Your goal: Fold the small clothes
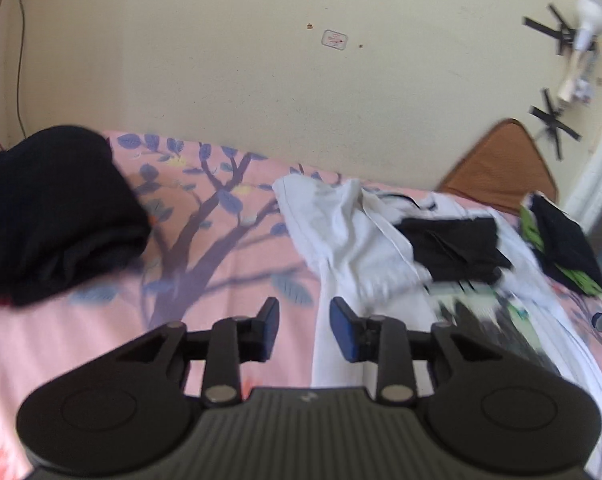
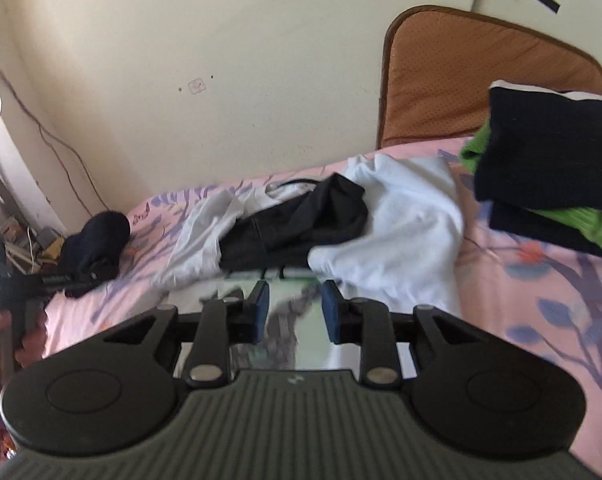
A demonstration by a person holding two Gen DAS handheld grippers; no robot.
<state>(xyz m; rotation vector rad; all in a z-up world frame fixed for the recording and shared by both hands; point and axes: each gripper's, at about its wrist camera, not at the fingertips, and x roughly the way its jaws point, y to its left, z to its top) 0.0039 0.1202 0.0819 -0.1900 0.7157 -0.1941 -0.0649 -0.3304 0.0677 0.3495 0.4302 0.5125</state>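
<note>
A pink tree-print bedsheet [image 1: 229, 248] is strewn with clothes. Both the left gripper [image 1: 304, 330] and right gripper [image 2: 293, 312] are spread, empty. The white garment [image 1: 349, 232], at twelve o'clock, should be pinched at its corners and flattened first.

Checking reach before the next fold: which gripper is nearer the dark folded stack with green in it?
Right. The right gripper has the stack close on its right; the left gripper sees it far off.

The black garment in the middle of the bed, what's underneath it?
The black garment lies on crumpled white clothing, which spreads over the pink floral bedsheet. Whatever lies directly beneath the black fabric is covered.
</note>
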